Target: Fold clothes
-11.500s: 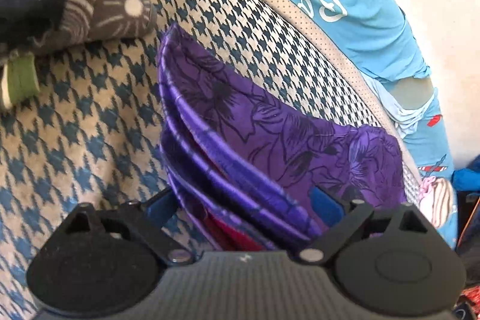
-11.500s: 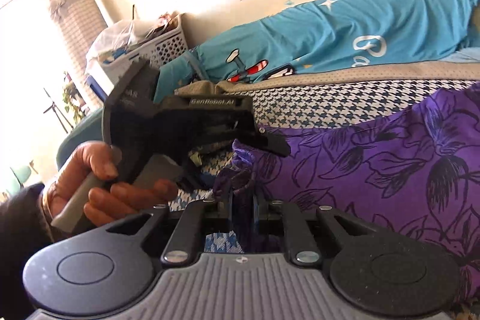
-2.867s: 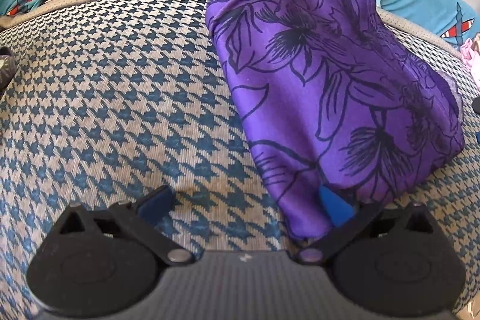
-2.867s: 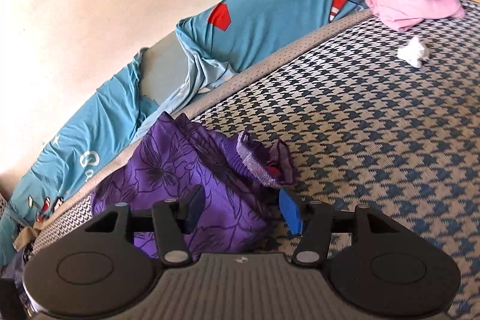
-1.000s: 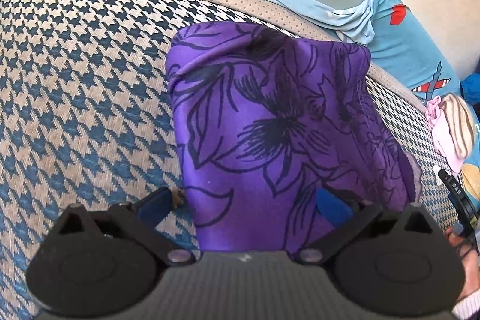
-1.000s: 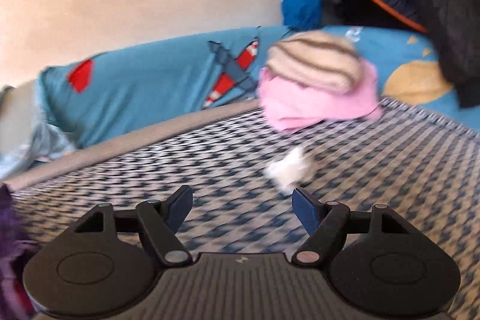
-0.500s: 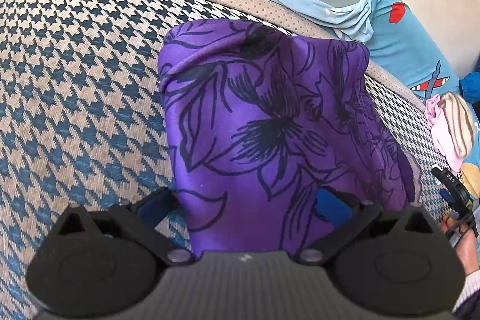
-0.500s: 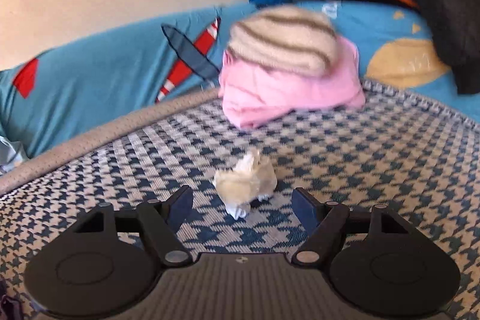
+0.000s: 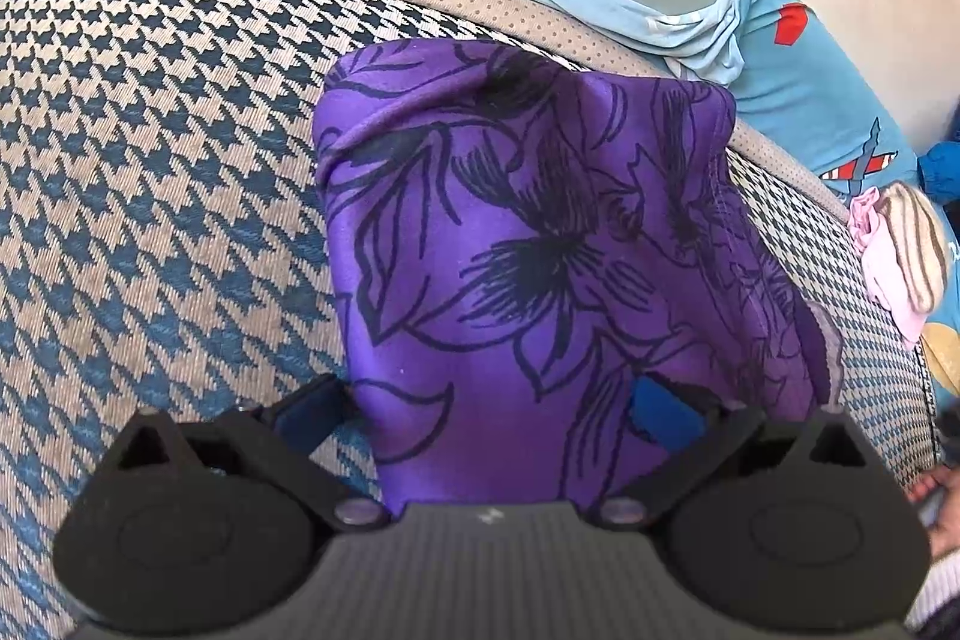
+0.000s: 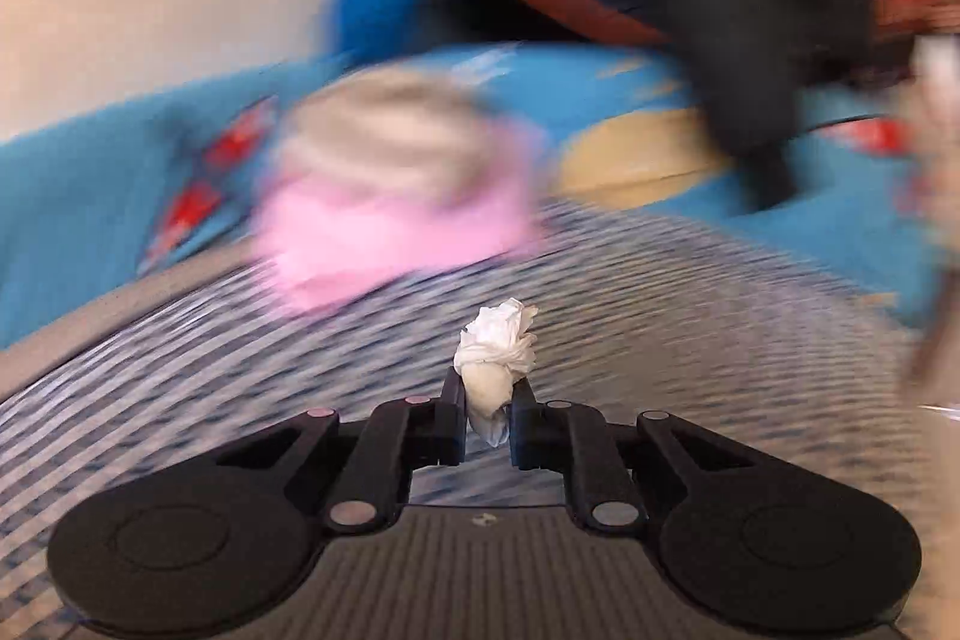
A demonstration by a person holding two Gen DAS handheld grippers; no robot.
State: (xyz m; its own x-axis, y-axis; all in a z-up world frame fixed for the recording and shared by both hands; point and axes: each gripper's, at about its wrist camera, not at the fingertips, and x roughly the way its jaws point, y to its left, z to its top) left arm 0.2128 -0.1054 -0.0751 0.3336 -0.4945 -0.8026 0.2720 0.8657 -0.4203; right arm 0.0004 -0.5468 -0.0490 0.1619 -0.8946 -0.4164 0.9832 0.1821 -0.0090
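Folded purple floral garment (image 9: 540, 250) on houndstooth mattress (image 9: 150, 148)

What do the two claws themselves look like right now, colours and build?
Both share one build: a grey ribbed body, two round black discs at the sides, and black linkage arms with silver pivot pins. The left claw shows blue pads on its fingers. The right claw shows black fingers; its pad colour cannot be seen. No cables or sleeve are visible on either.
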